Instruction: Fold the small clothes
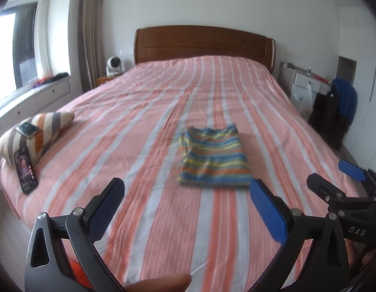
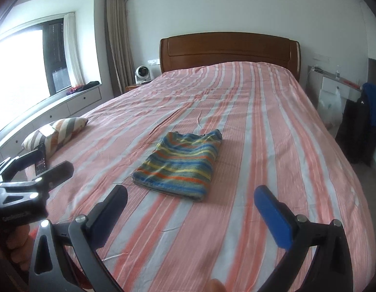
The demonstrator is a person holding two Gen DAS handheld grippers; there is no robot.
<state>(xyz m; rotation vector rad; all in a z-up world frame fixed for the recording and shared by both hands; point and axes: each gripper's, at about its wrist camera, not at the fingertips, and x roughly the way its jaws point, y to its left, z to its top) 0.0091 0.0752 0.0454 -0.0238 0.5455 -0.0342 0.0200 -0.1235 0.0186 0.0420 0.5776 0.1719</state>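
We saw one bed (image 1: 149, 112) with a pink striped cover, nothing lying between us and the one folded striped garment (image 1: 213, 157) at its middle. One striped cushion (image 1: 42, 133) near the left edge carried one phone (image 1: 28, 129); a second phone (image 1: 25, 170) leaned against it. Left gripper (image 1: 185, 197) and right gripper (image 2: 190, 202) hovered empty, fingers (image 1: 268, 213) spread wide.
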